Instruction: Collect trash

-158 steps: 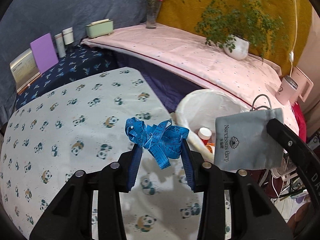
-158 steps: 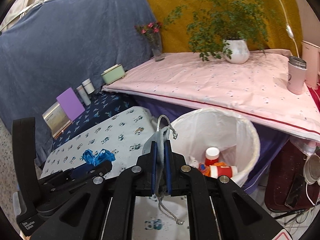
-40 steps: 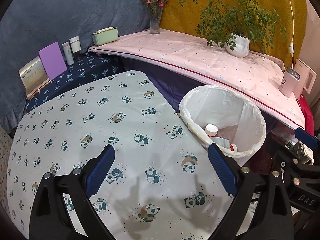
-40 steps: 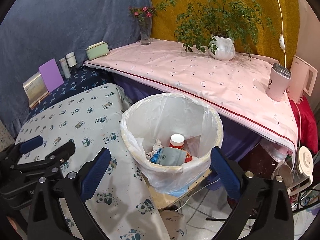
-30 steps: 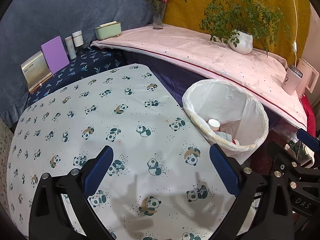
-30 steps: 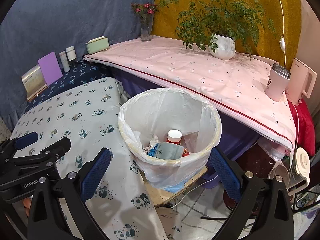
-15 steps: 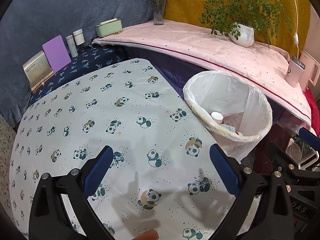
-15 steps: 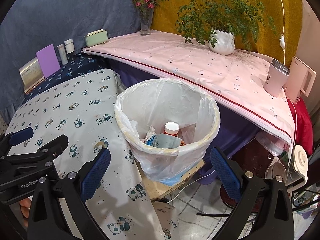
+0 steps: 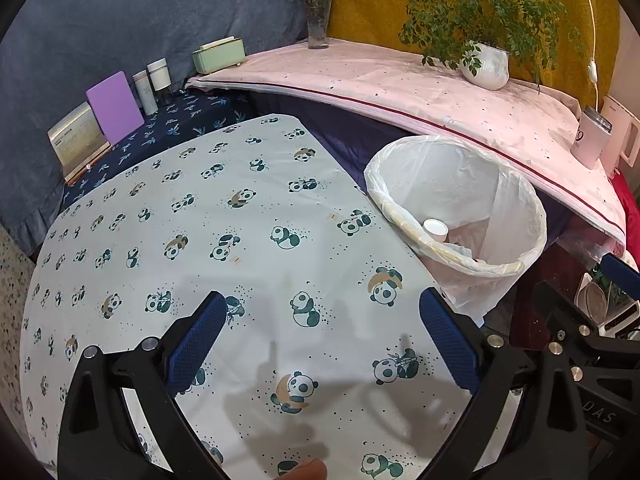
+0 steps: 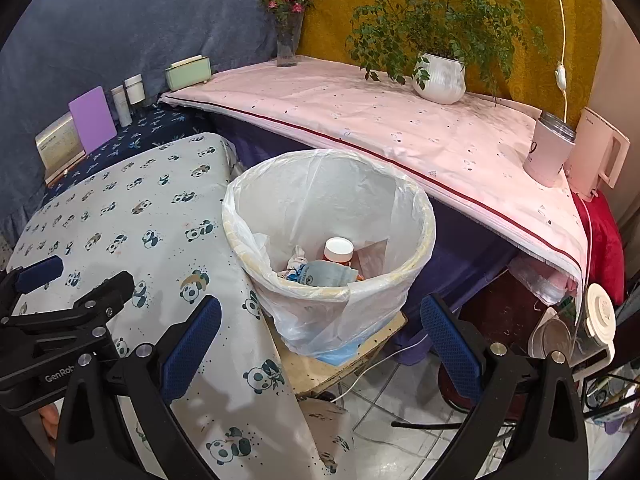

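Observation:
A white-lined trash bin (image 10: 424, 216) stands beside the panda-print table (image 10: 120, 216). Inside lie a grey pouch (image 10: 324, 274), a white-capped orange bottle (image 10: 339, 249) and crumpled scraps. In the left wrist view the bin (image 9: 516, 208) sits off the table's right edge, a white cap (image 9: 435, 229) showing inside. My left gripper (image 9: 322, 338) hovers open over the tablecloth (image 9: 240, 240) with nothing between its blue pads. My right gripper (image 10: 320, 338) is open and empty, just in front of the bin.
A pink-covered shelf (image 10: 360, 112) runs behind the bin with a potted plant (image 10: 439, 76), flower vase (image 10: 287, 40), pink cup (image 10: 548, 152) and white kettle (image 10: 600, 156). A purple card (image 9: 115, 106), small bottles (image 9: 154, 84) and a green box (image 9: 218, 54) stand at far left. Cables and clutter lie on the floor (image 10: 400, 440).
Earlier the left gripper held a blue tape measure and the right a grey pouch; both were let go into the bin. Over the last second both open grippers rose and drew back slightly.

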The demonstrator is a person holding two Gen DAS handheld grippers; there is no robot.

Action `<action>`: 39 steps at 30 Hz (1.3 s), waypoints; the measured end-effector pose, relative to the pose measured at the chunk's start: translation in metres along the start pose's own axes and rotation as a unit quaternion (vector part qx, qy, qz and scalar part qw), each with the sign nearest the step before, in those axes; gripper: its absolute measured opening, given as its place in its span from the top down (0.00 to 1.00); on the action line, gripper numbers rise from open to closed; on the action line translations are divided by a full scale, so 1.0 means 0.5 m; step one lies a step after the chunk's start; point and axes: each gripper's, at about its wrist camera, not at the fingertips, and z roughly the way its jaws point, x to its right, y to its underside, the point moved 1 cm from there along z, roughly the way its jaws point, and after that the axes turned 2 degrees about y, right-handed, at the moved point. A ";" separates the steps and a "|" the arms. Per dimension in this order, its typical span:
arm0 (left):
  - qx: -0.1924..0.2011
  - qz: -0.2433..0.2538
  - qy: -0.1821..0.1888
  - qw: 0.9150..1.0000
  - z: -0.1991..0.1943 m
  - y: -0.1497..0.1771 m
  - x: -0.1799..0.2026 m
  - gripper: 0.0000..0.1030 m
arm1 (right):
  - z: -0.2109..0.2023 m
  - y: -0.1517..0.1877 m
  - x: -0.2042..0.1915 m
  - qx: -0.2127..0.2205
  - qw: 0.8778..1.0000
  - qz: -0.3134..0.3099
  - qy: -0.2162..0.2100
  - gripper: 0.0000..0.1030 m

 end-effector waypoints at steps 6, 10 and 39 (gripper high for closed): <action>0.001 -0.005 -0.004 1.000 -0.003 0.003 0.001 0.10 | -0.001 0.004 0.004 0.001 1.000 0.001 0.002 0.06; 0.002 -0.003 -0.008 1.000 -0.004 0.005 0.000 0.10 | 0.000 0.007 0.009 0.000 1.000 0.001 0.005 0.06; -0.008 0.000 -0.013 1.000 0.004 0.013 0.008 0.10 | 0.007 0.015 0.014 -0.004 1.000 0.007 0.005 0.06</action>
